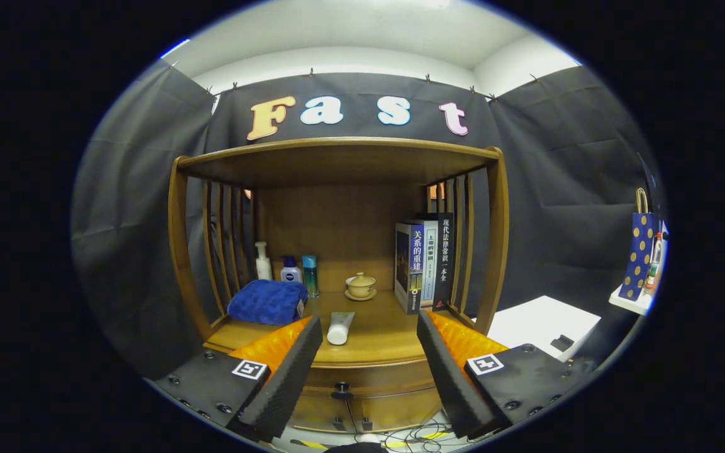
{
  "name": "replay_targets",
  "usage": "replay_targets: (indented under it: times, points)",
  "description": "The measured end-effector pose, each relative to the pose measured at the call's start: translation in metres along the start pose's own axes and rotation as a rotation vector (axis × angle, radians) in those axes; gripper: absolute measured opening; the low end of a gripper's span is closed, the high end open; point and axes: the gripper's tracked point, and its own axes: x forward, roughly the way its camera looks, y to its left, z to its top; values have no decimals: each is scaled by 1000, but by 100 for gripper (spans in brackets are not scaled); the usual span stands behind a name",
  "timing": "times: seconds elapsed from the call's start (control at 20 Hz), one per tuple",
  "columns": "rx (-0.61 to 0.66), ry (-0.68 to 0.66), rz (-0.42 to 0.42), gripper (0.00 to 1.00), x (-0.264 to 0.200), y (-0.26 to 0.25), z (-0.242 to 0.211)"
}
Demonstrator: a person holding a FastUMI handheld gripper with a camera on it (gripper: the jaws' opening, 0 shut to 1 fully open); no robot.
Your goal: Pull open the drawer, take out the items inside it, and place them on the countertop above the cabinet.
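While hand-held gripper (369, 371) gapes empty, drawer (362, 409) closed, tube (340, 328) on countertop (381, 340).

three bottles (291, 269), two books (424, 263)

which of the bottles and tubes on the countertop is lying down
The white tube, lying on its side at the countertop's front edge, just beyond the open gripper. The three bottles behind the blue towel stand upright.

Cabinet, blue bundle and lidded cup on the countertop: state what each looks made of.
Cabinet: wood, seemingly varnished; brown grain, soft sheen.
Blue bundle: plush fabric, probably a towel; nubby, matte.
Lidded cup: likely glazed ceramic; smooth beige gloss.
The gripper hovers open.
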Motion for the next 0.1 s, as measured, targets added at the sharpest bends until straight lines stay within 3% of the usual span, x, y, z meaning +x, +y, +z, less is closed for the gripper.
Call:
replay_targets:
  times: [0.1]
  points:
    - [0,4,-1,100,1,1,-3]
